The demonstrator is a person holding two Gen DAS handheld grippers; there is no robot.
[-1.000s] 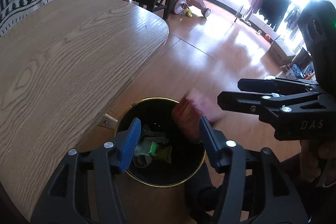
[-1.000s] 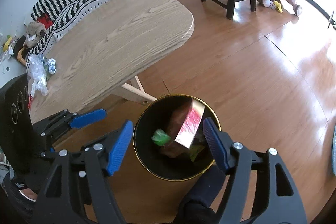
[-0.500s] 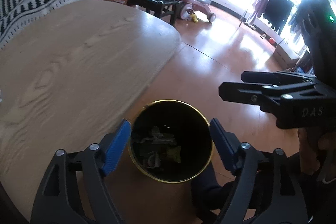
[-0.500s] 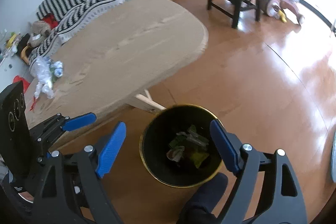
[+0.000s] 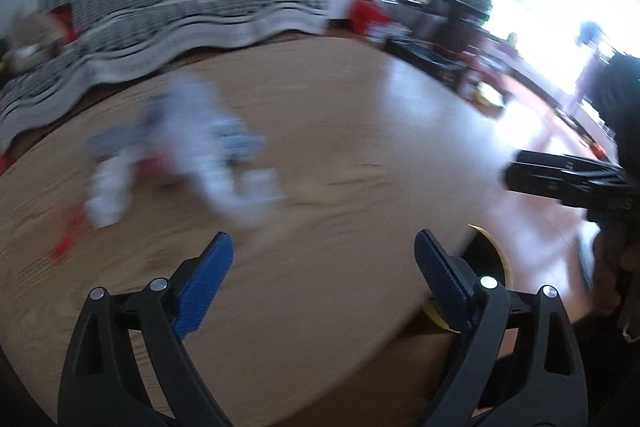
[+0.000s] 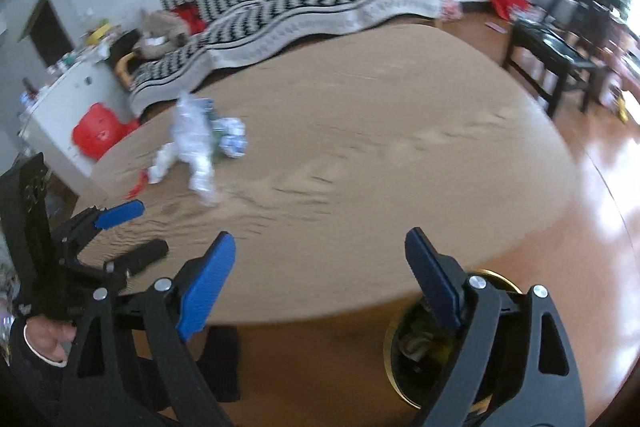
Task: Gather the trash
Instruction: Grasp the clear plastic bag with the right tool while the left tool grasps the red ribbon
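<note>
Both grippers, left gripper (image 5: pixel 322 269) and right gripper (image 6: pixel 320 259), are spreading empty; crinkly far-left plastic trash (image 6: pixel 196 147) risks slipping, missing the near-right bin (image 6: pixel 416 343).

Trash heap (image 5: pixel 188 155) blurred – bin (image 6: pixel 416 343) half-hidden

Bare table (image 6: pixel 400 155) — trash pile (image 6: pixel 196 147) far left

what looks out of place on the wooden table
A loose heap of crumpled clear and white plastic wrappers with red scraps lies on the oval wooden table, not in the black gold-rimmed bin below its edge.
</note>
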